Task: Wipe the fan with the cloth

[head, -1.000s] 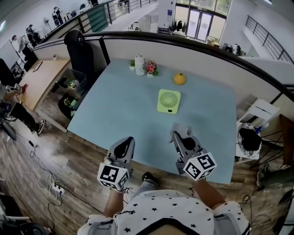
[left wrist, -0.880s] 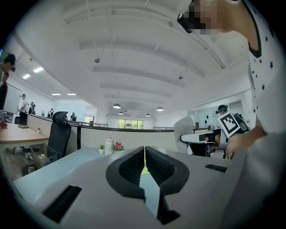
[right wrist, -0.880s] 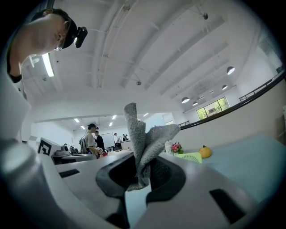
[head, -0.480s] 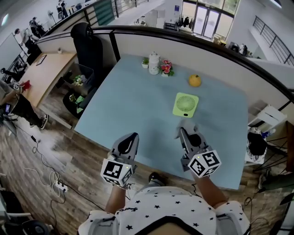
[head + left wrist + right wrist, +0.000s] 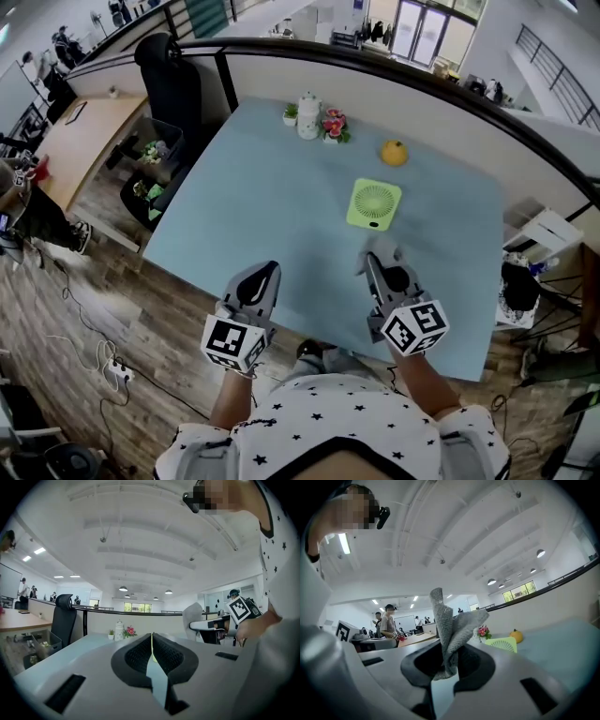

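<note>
Just one fan, one cloth (in right claw).

1. Head view: high above the table, facing forward and steeply down, with the fan well ahead of the camera.
2. Left gripper view: low over the tabletop, on the fan's near-left side, facing level toward the flowers beyond the fan.
3. Right gripper view: equally low, on the fan's near side, facing the fan at close range.
4. Shared: all three views include the flowers. The head and right gripper views also share the fan and the orange fruit.
</note>
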Motion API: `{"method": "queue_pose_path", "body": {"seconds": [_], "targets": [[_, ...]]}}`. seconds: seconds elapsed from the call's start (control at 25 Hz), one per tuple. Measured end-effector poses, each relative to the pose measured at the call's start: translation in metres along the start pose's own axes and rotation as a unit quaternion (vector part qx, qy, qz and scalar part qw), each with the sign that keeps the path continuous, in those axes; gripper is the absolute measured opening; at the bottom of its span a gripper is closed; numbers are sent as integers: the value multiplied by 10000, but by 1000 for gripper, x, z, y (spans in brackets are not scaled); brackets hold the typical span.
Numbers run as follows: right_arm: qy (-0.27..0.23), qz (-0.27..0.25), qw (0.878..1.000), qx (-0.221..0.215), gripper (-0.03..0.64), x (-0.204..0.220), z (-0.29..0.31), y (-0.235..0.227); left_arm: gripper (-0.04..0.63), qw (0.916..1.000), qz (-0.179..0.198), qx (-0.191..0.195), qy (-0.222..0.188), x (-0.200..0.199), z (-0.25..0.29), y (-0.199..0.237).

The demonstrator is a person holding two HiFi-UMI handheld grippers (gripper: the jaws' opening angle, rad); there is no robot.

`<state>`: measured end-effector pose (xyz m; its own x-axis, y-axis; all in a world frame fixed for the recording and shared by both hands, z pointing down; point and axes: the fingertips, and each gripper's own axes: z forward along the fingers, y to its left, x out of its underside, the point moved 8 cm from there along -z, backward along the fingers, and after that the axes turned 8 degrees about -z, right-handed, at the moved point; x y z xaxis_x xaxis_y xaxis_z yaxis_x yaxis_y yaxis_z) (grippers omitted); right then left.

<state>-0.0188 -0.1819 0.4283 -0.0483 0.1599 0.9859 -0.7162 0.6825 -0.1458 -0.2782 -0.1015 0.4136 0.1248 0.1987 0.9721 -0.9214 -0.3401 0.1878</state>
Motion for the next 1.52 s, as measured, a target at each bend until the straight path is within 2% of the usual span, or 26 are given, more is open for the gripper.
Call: {"method": "queue_pose_path", "body": {"seconds": [0.28,0.56,0.84,1.2,1.52], "targets": [[33,-73,9997,-211,46,-3,3,-25,32,9995,34,-323,-25,-7,6,-22],[73,-41,9999,-116,46,4,-3,-62,32,9998,132,-157,-87,-13,35,-51],[207,-34,9997,154,43,16,7,-87,32,9999,-121,-45,13,1,59,-55],[600,-158,9956,698,43,34,61,-98,32,9988,12,451,182,-14,101,-6],[1006,-371,9890,1016,43,53,127,-92,32,9974,-207,635,283,-11,115,47]]}}
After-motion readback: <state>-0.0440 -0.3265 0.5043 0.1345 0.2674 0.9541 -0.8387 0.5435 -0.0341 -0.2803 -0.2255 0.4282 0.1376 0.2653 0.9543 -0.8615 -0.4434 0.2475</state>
